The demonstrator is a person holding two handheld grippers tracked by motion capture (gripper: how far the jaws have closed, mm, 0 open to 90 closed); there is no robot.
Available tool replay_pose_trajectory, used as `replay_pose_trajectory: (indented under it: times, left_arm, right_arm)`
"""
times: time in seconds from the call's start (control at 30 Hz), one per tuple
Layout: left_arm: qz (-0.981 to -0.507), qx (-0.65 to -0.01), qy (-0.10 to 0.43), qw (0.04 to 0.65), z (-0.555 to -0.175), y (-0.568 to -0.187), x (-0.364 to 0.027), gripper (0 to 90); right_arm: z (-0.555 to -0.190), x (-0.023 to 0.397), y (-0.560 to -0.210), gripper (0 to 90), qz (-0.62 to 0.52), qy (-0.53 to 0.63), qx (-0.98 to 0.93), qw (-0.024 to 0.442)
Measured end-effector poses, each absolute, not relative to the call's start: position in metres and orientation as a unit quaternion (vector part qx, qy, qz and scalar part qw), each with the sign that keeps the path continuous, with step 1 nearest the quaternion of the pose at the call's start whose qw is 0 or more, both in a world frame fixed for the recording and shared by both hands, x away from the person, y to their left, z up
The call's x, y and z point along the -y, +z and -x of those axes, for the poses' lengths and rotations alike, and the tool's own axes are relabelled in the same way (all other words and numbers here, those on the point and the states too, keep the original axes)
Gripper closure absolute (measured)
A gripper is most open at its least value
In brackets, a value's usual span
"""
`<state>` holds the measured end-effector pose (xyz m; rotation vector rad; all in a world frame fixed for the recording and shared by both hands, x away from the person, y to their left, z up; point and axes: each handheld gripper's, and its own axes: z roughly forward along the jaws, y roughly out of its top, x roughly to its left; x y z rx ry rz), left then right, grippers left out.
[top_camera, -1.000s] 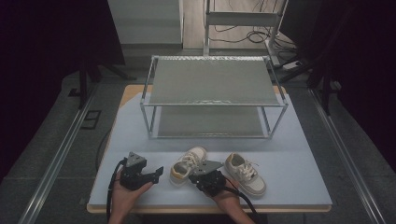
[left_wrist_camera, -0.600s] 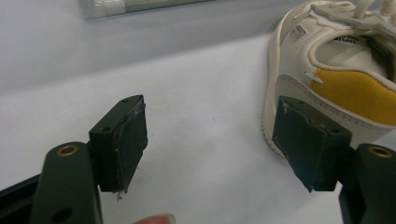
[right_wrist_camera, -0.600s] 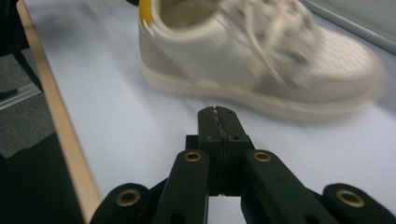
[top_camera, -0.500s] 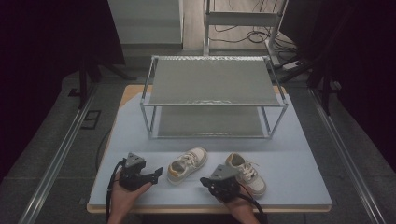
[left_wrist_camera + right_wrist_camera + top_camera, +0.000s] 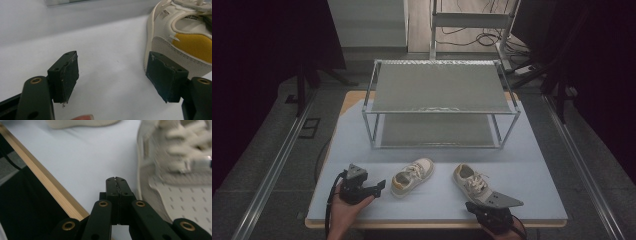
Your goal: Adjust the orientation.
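High view has us at the near edge of the tabletop [image 5: 362, 135], with two cream sneakers lying in front of a two-tier metal shoe rack [image 5: 439, 102] that stands toward the far edge. Our left gripper [image 5: 379, 186] sits near the near-left corner, jaws spread wide with nothing between them, and in the left gripper view the left sneaker [image 5: 185, 37] with its mustard-yellow lining is just past the right-hand pad [image 5: 166, 75], its heel pointing at us. That shoe [image 5: 412, 176] lies near the middle of the near edge, toe angled toward the rack. The right sneaker [image 5: 472, 182] lies closer to the near-right corner, and our right gripper [image 5: 492, 212] is down by the near edge just beside its heel, jaws pressed fully together on nothing, which the right gripper view [image 5: 116, 180] shows plainly, with the wooden table edge [image 5: 42, 180] to one side and the perforated shoe [image 5: 180, 170] to the other. Our read: we're at the very start, lining up for a pick, both shoes not yet on the rack. Next we'd slide the left gripper sideways so the heel collar sits between the pads, then squeeze; the right one needs opening first. There's some tiny print on the left shoe's tongue, but it's too small to read.
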<state>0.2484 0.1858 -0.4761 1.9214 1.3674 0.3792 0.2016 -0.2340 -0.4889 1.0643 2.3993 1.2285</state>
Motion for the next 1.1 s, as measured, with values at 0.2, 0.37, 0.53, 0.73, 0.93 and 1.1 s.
replay_pose_trajectory:
  times: [0.2,0.37,0.53,0.73,0.93,1.1]
  left_arm:
    - [-0.746,-0.533,0.149,0.37,-0.247,-0.474,-0.189,25.4]
    - [-0.74,-0.538,0.132,0.381,-0.247,-0.474,-0.193,25.0]
    - [-0.742,-0.539,0.133,0.376,-0.247,-0.475,-0.194,24.8]
    - [-0.742,-0.541,0.143,0.369,-0.246,-0.474,-0.196,24.7]
    - [-0.74,-0.544,0.146,0.367,-0.245,-0.473,-0.197,24.7]
    - [-0.741,-0.543,0.146,0.367,-0.245,-0.473,-0.197,24.7]
  right_arm:
    - [-0.206,0.246,-0.491,89.4,-0.385,0.409,-0.818,0.121]
    - [-0.208,0.252,-0.491,89.4,-0.392,0.409,-0.815,0.121]
    - [-0.214,0.269,-0.491,89.4,-0.418,0.414,-0.8,0.114]
    - [-0.223,0.289,-0.492,89.4,-0.447,0.419,-0.781,0.12]
    - [-0.228,0.295,-0.491,89.4,-0.454,0.415,-0.778,0.128]
    - [-0.237,0.301,-0.488,89.4,-0.46,0.397,-0.779,0.155]
